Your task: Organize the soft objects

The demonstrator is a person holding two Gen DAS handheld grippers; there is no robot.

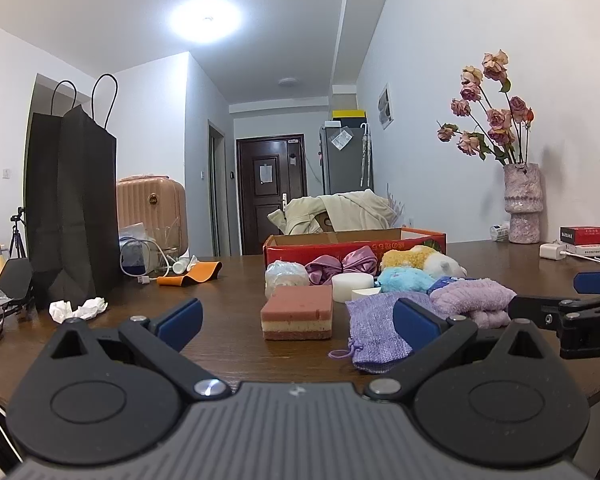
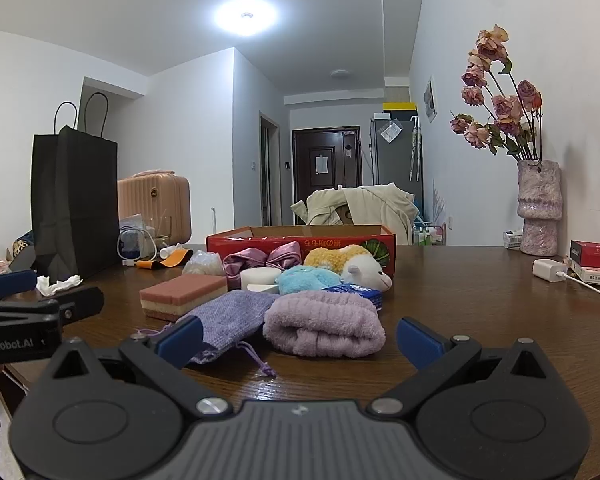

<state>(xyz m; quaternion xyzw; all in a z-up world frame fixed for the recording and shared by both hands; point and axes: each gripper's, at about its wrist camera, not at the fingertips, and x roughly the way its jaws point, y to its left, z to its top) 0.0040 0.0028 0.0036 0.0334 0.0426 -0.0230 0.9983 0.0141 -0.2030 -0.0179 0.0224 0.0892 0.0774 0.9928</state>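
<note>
**Soft goods on wooden surface, both tongs empty**

Left tongs (image 1: 298, 322): released, spread wide, nothing between them, low over the surface (image 1: 228, 320).
Right tongs (image 2: 300, 338): released, empty, facing the lilac towel (image 2: 324, 330).
Items, clustered before the red box (image 2: 300, 242): layered sponge (image 1: 297, 317); purple pouch (image 1: 380, 336) beside the towel; blue plush (image 2: 308, 280); yellow-white plush (image 2: 352, 264); satin bow (image 2: 264, 262); white puck (image 2: 262, 278).

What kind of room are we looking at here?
Most likely a lived-in flat: a wooden table cluttered with soft things, a front door down a hallway with a fridge beside it, and a suitcase.
</note>
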